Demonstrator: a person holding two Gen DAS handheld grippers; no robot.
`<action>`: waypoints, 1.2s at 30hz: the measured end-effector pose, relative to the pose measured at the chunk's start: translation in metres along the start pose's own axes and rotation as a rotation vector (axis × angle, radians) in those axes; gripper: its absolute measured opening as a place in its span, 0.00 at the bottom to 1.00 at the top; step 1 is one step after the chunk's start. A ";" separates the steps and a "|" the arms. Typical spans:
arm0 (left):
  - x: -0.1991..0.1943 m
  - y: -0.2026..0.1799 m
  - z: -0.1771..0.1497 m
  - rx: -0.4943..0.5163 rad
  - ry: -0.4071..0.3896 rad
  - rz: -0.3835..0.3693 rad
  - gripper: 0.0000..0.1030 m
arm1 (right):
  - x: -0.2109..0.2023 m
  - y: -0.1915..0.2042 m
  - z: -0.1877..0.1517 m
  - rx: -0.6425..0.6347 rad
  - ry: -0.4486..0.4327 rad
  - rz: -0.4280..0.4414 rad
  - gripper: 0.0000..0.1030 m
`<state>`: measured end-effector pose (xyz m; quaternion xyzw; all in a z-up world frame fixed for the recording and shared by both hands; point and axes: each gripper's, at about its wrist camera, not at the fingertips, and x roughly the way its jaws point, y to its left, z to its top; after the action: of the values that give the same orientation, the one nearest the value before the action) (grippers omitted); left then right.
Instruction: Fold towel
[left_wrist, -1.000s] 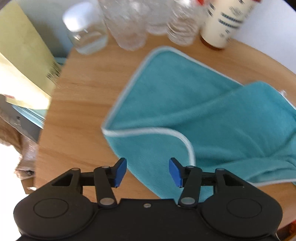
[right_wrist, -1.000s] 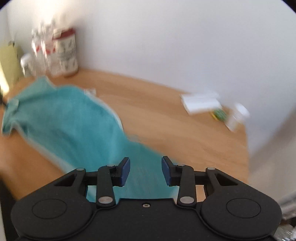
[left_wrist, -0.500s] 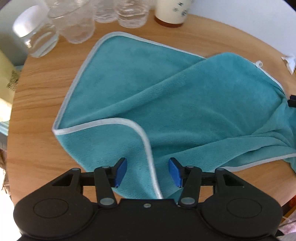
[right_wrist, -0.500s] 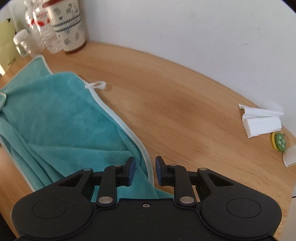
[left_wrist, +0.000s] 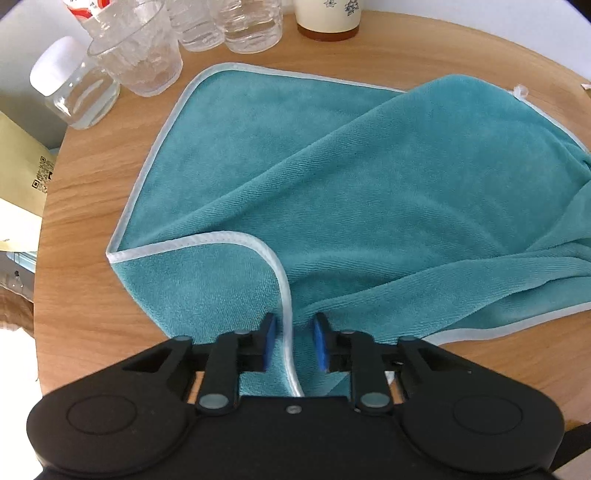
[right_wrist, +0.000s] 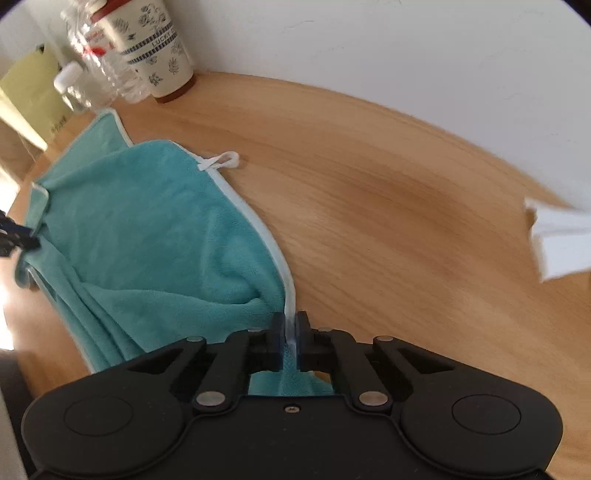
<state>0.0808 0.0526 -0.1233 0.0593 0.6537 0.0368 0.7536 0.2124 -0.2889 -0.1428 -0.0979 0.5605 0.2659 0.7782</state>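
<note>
Teal towel (left_wrist: 369, 177): lying rumpled and partly doubled over on the wooden table (left_wrist: 92, 192), spreading ahead of both tongs; its pale piping is running between the left pair's pads.
Left gripper (left_wrist: 294, 341): sitting low over the near hem, blue pads (left_wrist: 269, 341) standing a little apart on either side of the white edge, not yet pressing on it.
Right gripper (right_wrist: 290, 341): pinching the towel's white-trimmed edge, pads pressed together with the fabric bunching between them.
Hanging loop (right_wrist: 223, 160): lying flat on the wood, ahead and left of the right tongs.
Clear bottles (left_wrist: 225, 26): standing beyond the towel's far edge, ahead of the left tongs.
Patterned cup (right_wrist: 153, 48): standing far ahead and left of the right tongs, against the wall.
Folded white paper (right_wrist: 557, 240): lying to the right of the right tongs, blurred.
</note>
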 end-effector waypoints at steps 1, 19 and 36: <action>0.000 0.001 0.000 -0.008 0.002 0.007 0.11 | -0.010 -0.001 0.003 -0.012 -0.038 -0.030 0.02; 0.001 0.030 -0.008 -0.119 0.070 0.069 0.08 | -0.019 0.006 0.041 -0.214 -0.193 -0.405 0.42; -0.002 0.028 -0.011 -0.142 0.086 0.038 0.08 | -0.047 -0.017 -0.110 0.046 -0.029 -0.240 0.42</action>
<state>0.0707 0.0807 -0.1186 0.0165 0.6799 0.0998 0.7263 0.1206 -0.3670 -0.1409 -0.1423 0.5395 0.1593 0.8144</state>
